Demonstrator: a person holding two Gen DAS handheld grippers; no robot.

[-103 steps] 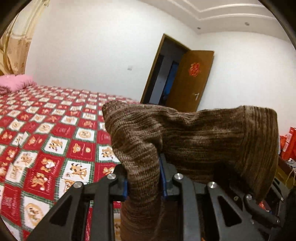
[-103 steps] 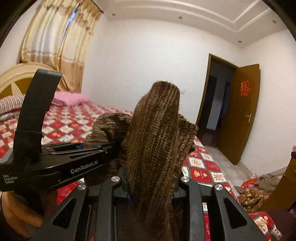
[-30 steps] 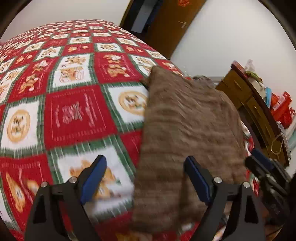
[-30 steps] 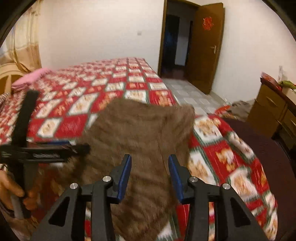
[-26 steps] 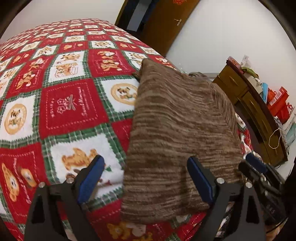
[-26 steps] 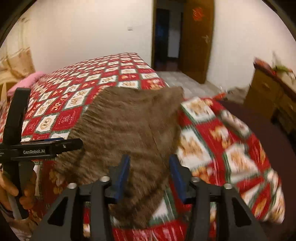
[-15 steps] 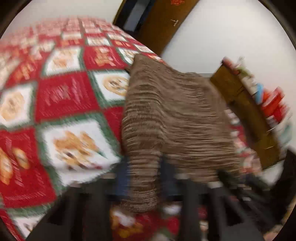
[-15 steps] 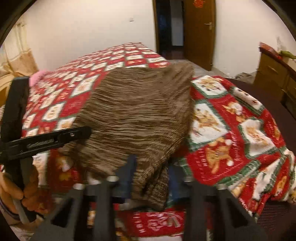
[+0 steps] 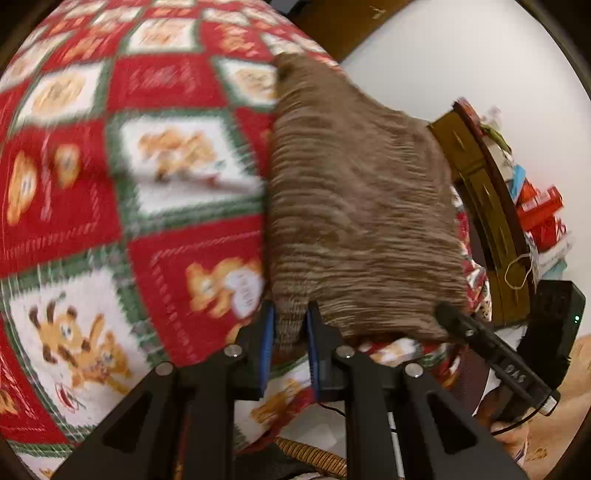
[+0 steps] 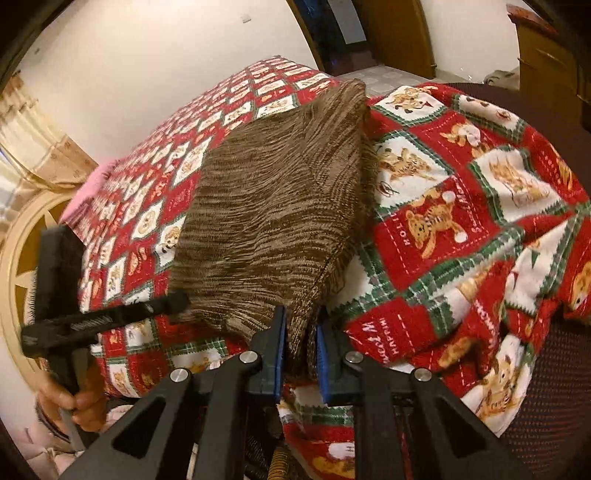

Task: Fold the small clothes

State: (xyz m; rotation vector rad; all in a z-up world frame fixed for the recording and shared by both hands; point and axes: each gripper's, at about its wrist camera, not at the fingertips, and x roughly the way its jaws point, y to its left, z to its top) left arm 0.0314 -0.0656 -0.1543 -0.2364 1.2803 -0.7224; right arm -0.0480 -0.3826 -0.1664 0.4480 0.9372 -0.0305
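Now pinching near corners of the brown knit garment [image 9: 354, 206] on the bed [image 9: 110, 177], left tool [image 9: 290, 343] clamped, right tool [image 10: 301, 347] closing after standing spread, readying next fold.

A knitted garment [image 9: 362, 206] lies flat on a bed cover [image 9: 110, 184], near the cover's lower edge. In the left wrist view the garment fills the area from centre towards 1 o'clock, with the open bed cover spreading to 9 and 11 o'clock. The left gripper [image 9: 290, 325] sits at 6 o'clock, on the garment's near corner. A cabinet [image 9: 484, 206] stands at 3 o'clock, beyond the bed. The right gripper [image 9: 465, 328] enters at 4 o'clock, at the garment's other near corner. In the right wrist view the garment lies from centre to 12 o'clock, with a doorway [image 10: 332, 33] behind it and a hand [image 10: 74, 398] at 8 o'clock
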